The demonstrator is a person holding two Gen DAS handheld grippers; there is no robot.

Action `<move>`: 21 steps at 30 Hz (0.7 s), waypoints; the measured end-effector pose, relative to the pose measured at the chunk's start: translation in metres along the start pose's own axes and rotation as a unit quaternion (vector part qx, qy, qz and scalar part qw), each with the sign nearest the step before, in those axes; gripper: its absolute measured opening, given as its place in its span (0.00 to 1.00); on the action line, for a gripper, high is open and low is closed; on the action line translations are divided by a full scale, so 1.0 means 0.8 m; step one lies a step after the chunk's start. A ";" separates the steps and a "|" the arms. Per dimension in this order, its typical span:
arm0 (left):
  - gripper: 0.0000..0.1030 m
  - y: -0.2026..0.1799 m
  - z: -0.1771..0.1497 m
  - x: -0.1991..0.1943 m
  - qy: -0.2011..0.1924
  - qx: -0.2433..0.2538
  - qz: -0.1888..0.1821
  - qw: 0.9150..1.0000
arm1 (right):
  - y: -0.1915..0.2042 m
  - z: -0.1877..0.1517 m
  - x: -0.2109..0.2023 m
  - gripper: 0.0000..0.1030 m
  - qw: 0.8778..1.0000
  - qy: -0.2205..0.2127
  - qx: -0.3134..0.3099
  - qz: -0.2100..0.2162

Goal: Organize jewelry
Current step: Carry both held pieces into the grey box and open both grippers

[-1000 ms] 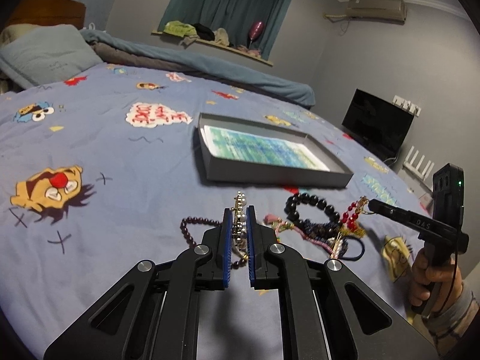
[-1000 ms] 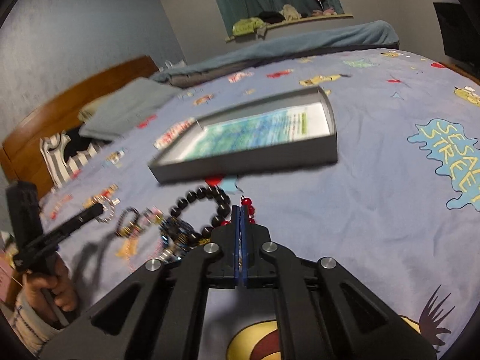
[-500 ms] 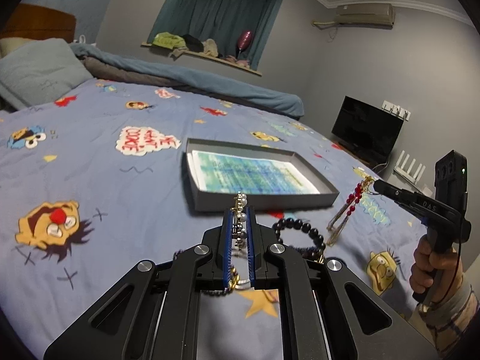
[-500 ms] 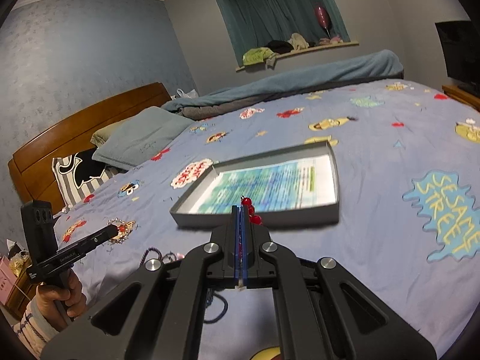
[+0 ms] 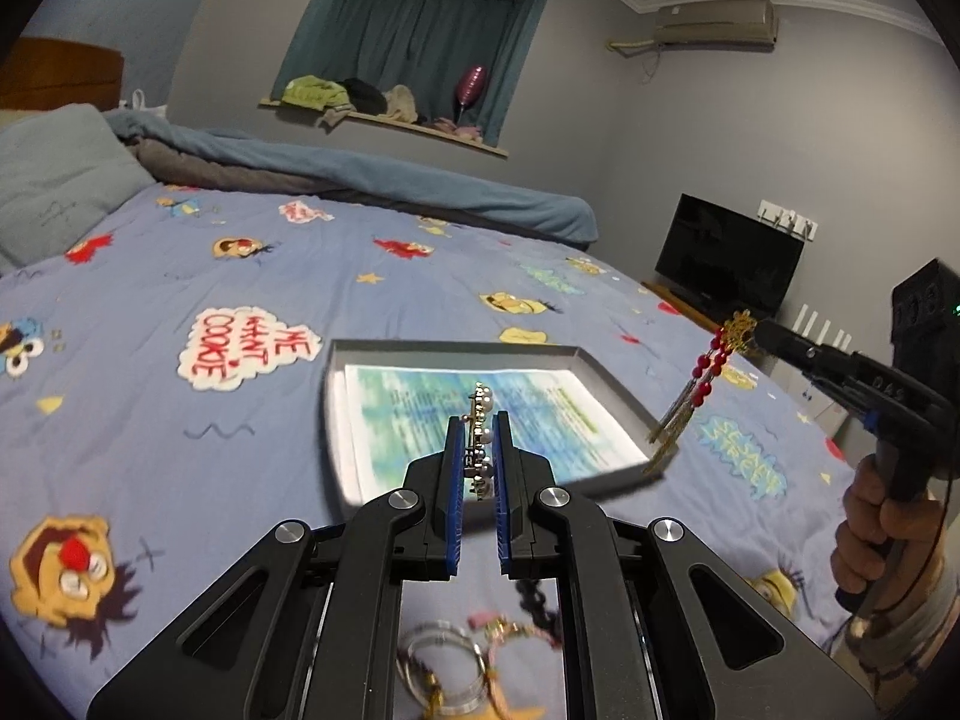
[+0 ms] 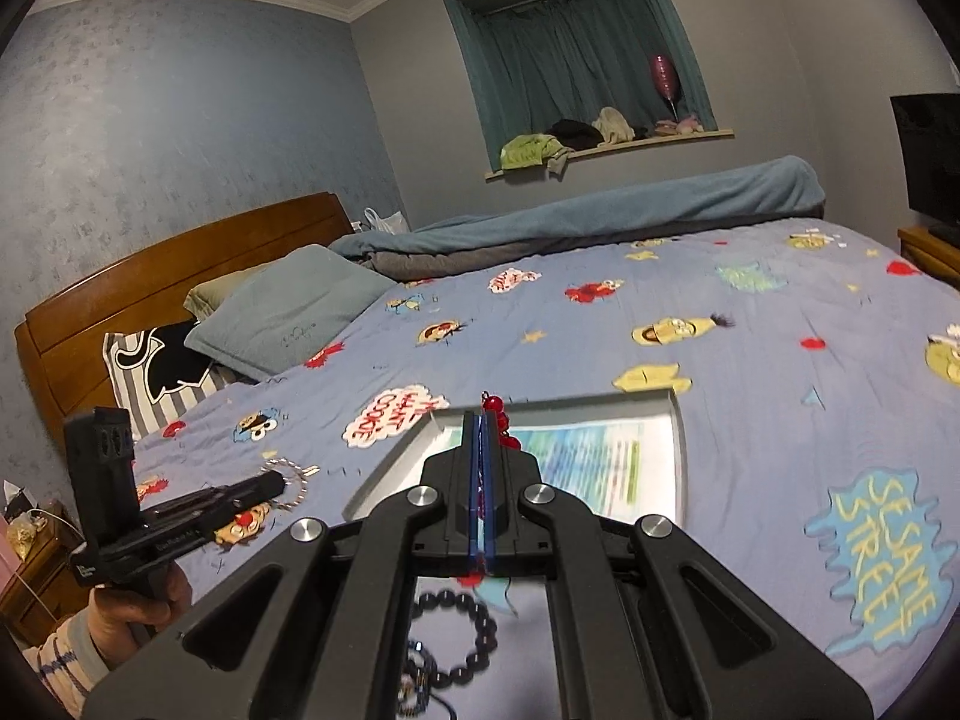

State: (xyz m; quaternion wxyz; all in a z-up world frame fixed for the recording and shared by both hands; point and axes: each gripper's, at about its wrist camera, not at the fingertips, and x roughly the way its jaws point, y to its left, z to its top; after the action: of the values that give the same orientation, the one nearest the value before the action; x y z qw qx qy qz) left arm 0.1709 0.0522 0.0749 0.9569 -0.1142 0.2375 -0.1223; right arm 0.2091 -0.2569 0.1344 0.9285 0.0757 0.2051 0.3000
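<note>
A shallow grey tray (image 5: 606,378) with a blue-green printed sheet lies on the bed; it also shows in the right wrist view (image 6: 677,420). My left gripper (image 5: 478,420) is shut on a pearl bracelet (image 5: 482,402), held above the tray's near edge. My right gripper (image 6: 482,417) is shut on a red-bead tassel ornament (image 6: 495,405); in the left wrist view that ornament (image 5: 702,384) hangs over the tray's right side. A black bead bracelet (image 6: 456,642) and other loose jewelry (image 5: 474,654) lie on the bed below the grippers.
The bed has a blue cartoon-print sheet (image 5: 180,276). Pillows (image 6: 282,312) and a wooden headboard (image 6: 150,276) are at the left. A rolled blue blanket (image 6: 600,210) lies along the far edge. A television (image 5: 726,258) stands to the right.
Both grippers have risen from the jewelry pile and moved forward toward the tray, each carrying its piece. The pile has dropped below the grippers in view.
</note>
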 end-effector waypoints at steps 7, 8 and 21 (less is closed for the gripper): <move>0.09 0.015 0.008 0.054 0.024 -0.010 0.030 0.999 | -0.010 -0.001 0.057 0.01 1.000 0.030 0.000 -0.005; 0.09 0.017 0.007 0.061 0.027 -0.010 0.034 0.999 | -0.012 -0.004 0.067 0.01 0.999 0.037 0.000 -0.008; 0.10 0.034 -0.024 0.134 0.112 -0.011 0.067 0.991 | -0.048 -0.063 0.153 0.01 0.990 0.131 0.016 -0.053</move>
State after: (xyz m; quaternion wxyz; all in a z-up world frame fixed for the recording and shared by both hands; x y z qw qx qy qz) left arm 0.2587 0.0439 0.0053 0.9289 -0.0941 0.3518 -0.0672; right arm 0.2982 -0.2149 0.0379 0.9068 0.0402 0.3336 0.2546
